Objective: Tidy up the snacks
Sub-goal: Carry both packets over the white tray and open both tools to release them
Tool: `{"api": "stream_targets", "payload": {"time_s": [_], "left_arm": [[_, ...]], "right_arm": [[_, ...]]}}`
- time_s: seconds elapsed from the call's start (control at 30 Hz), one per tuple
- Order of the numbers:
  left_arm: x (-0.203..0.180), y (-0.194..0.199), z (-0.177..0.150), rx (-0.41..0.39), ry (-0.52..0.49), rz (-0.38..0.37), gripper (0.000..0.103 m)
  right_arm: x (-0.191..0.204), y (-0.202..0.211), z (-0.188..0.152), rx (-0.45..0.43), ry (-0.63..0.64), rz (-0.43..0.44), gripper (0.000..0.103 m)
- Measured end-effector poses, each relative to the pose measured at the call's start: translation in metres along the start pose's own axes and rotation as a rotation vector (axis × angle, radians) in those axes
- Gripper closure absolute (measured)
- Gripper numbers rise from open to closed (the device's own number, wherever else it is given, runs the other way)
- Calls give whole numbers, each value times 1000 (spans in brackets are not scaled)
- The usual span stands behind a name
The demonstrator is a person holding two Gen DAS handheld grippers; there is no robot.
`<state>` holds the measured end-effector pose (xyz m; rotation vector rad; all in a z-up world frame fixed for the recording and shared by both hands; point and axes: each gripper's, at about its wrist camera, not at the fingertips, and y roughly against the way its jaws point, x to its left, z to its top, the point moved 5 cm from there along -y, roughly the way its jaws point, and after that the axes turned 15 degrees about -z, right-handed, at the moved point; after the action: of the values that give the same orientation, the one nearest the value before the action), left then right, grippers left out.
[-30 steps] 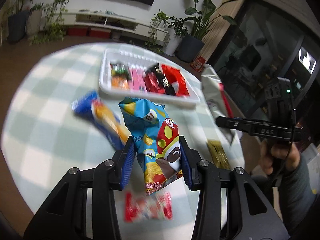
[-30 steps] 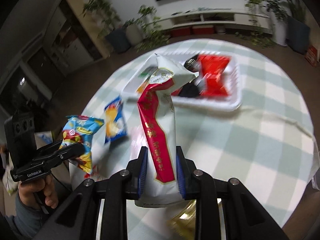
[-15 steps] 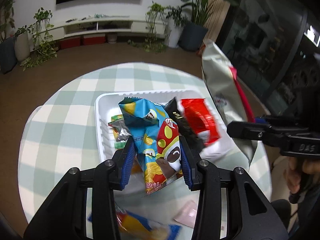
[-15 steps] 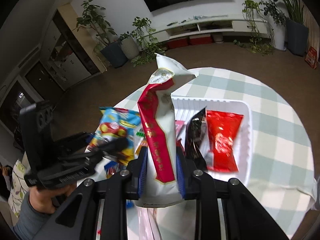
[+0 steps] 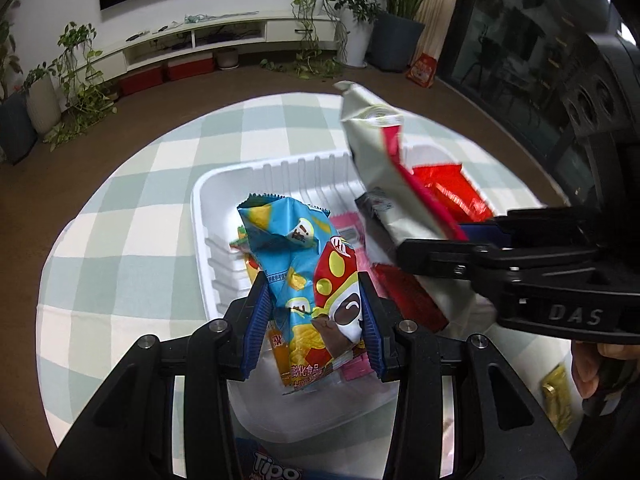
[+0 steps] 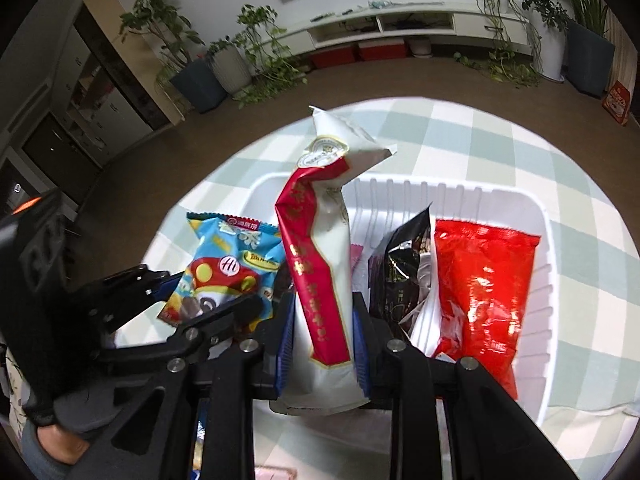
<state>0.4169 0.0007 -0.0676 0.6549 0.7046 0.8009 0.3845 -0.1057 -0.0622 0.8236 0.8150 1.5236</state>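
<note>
My left gripper is shut on a blue snack bag with a red mushroom print and holds it over the left part of the white tray. My right gripper is shut on a tall white bag with a red ribbon stripe, upright over the tray's middle. The tray holds a red packet, a black packet and pink packets. Each gripper shows in the other's view, left gripper and right gripper.
The tray sits on a round table with a green-and-white checked cloth. A blue Tipo packet lies at the near edge below the tray. A gold packet lies at the right. Potted plants and a TV bench stand far behind.
Both grippers have moved forward from the loose snacks to above the tray, each still holding its bag. The right gripper's white bag has come close beside the left one's blue bag.
</note>
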Motion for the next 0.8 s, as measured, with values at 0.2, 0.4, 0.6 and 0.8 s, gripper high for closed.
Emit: {"api": "stream_targets", "payload": {"time_s": [0.2,0.4,0.6,0.8], "left_arm": [[8,-9,0,-3,-5,14,64],[10,-5,-2,-11,5,38,57],[12,8,-4,-46,30,34,37],[5,34,-7,-104,38,29,23]], "right_arm": [[0,-19,-4,40,-3,-53,74],[0,-19,-3,34,5,-70,73],[-2,-17,-2,32,-11,-58,70],[0,0,-5,-9,-10,-56,60]]}}
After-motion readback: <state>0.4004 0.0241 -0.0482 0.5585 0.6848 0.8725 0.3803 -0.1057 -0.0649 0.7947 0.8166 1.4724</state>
